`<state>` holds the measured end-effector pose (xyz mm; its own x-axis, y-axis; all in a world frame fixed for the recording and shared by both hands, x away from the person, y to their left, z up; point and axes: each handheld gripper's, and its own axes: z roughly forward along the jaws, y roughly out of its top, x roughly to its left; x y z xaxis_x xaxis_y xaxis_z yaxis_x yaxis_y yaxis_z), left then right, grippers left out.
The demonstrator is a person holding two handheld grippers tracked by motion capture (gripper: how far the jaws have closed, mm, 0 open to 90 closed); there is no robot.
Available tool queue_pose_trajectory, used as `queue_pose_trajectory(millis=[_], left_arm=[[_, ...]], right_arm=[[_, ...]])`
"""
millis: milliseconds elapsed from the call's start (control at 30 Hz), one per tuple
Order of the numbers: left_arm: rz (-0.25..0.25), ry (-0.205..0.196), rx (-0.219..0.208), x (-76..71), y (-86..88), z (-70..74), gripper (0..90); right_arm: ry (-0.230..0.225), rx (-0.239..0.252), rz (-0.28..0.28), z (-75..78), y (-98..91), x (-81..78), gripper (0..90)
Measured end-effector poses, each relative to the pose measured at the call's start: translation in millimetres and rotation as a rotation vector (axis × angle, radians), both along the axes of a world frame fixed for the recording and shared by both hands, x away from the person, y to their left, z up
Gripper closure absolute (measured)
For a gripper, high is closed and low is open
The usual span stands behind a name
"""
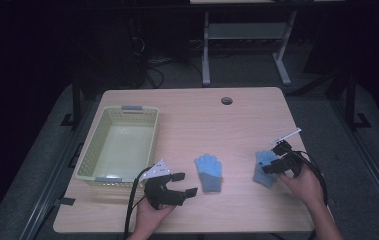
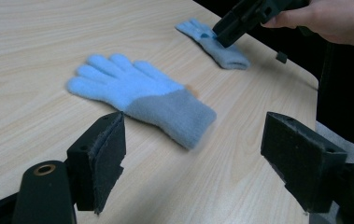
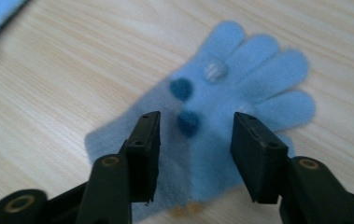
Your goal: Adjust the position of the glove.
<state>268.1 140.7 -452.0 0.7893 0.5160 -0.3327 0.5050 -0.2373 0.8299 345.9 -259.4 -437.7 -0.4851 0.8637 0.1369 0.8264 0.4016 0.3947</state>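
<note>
Two blue knit gloves lie flat on the wooden table. The left glove has a grey cuff and rests just ahead of my left gripper, whose jaws stand wide open with nothing between them. The right glove carries small pom-poms on its palm. My right gripper hovers directly over it, jaws open and straddling its middle, not closed on the fabric.
A pale yellow-green plastic basket stands empty at the table's left side, just behind my left hand. A cable hole sits near the far edge. The table's right edge runs close to the right glove.
</note>
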Motion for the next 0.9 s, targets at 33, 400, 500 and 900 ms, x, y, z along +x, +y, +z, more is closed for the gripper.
queue_pose_trajectory(millis=[33,400,500,900], left_arm=[[-0.002,0.002,0.005,0.2,0.0,-0.4,21.8],[0.005,0.013,-0.001,-0.6,-1.1,-1.3,21.9],[0.005,0.011,-0.005,-1.7,-2.0,-1.2,21.9],[0.004,0.012,-0.006,-1.7,-2.0,-1.2,21.9]], right_arm=[[0.008,-0.011,0.001,-0.8,0.1,0.3,54.5],[-0.016,-0.114,0.016,-5.5,9.7,-1.4,62.6],[-0.023,-0.124,0.02,-5.4,12.1,-1.8,67.1],[-0.009,-0.11,0.013,-4.7,11.6,-0.4,81.0]])
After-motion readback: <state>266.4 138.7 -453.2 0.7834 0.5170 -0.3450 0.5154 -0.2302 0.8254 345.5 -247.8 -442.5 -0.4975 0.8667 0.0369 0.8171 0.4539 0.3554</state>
